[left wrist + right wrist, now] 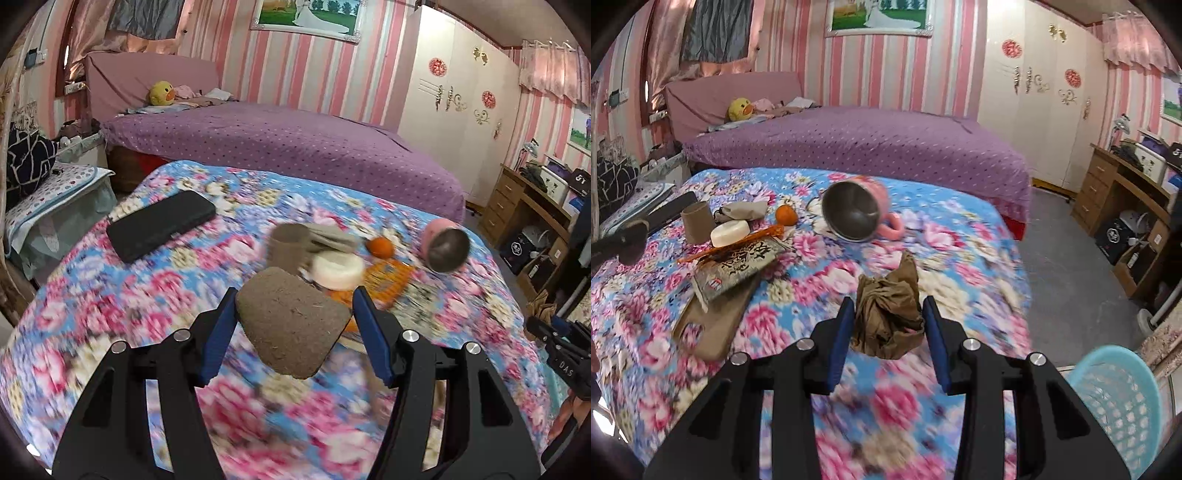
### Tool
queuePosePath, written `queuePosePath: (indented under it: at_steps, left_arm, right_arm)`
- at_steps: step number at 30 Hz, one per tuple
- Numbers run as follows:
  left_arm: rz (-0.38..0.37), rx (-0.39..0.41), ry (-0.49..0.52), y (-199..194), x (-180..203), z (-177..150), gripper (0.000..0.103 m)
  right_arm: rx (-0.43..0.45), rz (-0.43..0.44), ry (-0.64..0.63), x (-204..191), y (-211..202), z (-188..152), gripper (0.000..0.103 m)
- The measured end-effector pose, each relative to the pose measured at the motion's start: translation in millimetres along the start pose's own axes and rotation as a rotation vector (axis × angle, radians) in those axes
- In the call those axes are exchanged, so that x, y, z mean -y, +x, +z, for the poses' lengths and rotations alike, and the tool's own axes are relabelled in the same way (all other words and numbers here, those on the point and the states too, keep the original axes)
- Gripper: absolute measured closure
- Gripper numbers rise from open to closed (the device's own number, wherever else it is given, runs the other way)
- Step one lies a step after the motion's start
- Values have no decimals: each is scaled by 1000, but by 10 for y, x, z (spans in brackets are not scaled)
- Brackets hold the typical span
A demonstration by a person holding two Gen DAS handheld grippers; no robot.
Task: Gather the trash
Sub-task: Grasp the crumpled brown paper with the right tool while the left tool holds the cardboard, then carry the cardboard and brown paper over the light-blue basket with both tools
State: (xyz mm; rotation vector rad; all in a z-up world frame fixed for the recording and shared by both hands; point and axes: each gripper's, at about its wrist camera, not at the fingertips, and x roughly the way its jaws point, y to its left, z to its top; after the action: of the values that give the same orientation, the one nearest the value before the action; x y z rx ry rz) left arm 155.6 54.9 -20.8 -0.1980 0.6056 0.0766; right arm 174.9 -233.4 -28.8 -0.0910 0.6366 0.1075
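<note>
Left gripper (293,325) clamps the cardboard piece (291,326); right gripper (889,325) clamps the brown wad (888,317). Keep both grips firm; release over the basket (1119,402).

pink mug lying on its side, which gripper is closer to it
Right. The pink mug lies a short way ahead of the right gripper, which holds crumpled brown paper. The left gripper, holding a brown cardboard piece, sits farther off; there the mug lies ahead to its right.
</note>
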Motion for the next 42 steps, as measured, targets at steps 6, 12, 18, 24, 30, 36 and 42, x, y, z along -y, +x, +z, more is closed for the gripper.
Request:
queuePosePath:
  at_steps: [6,12,18,24,30,36,42]
  left_arm:
    - [8,-13,12,-195,294,-253,42]
    - [-7,-6,31,-383,542,-409,42]
    - [-32,12,63,-559,868,-445,41]
    - [-78,-3,99,-670,1221,-538,41]
    - [-115,-3,124,-768,1575,-607,41]
    - [-150,3,165,-836,1936,-639,41]
    - [-191,14,204,-909,2298,-663,41]
  right_arm:
    - [31,-26,35,241,-321,-141,64]
    - [60,-53,61,426,-523,-281,64]
    - [82,-70,82,641,-707,-375,64]
    - [98,-84,113,911,-880,-453,64]
    - [116,-109,136,1175,-1047,-537,64]
    - [125,-150,159,1495,-1220,-632,64]
    - [130,-204,200,1901,-1401,-776,64]
